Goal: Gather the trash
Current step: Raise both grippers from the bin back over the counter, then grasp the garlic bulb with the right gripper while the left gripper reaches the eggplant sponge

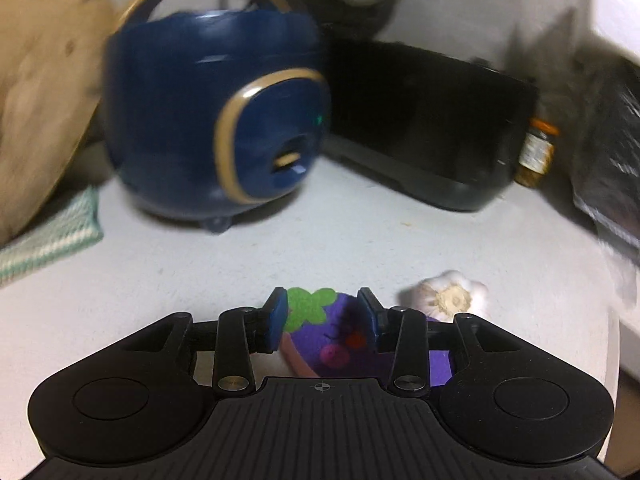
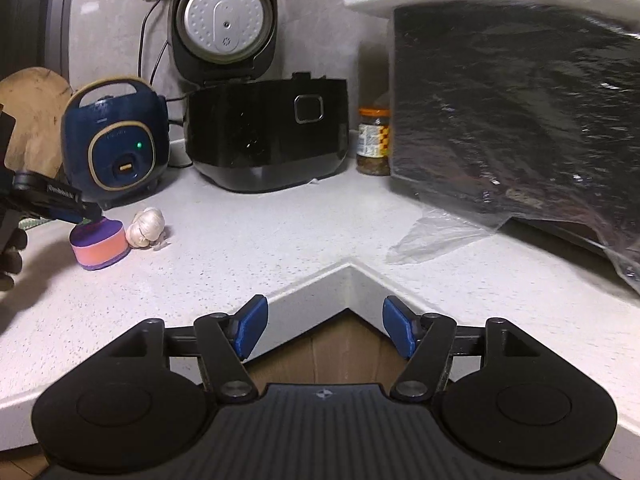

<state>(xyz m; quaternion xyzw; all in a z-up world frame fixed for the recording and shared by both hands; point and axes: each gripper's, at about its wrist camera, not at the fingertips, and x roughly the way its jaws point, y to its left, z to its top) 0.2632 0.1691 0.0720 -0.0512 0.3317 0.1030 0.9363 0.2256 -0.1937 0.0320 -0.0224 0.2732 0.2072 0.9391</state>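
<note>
A round purple and pink sponge with a green leaf and a face on top sits on the white counter. My left gripper is low over it, its blue pads on either side of the sponge's top; whether they press it I cannot tell. In the right wrist view the sponge is at the far left with the left gripper on its top. A garlic bulb lies just right of the sponge, also seen in the right wrist view. My right gripper is open and empty over the counter's inner corner edge.
A blue cooker and a black rice cooker with open lid stand at the back. A jar is beside a black box wrapped in plastic. A clear plastic film lies on the counter. A wooden board and green cloth sit left.
</note>
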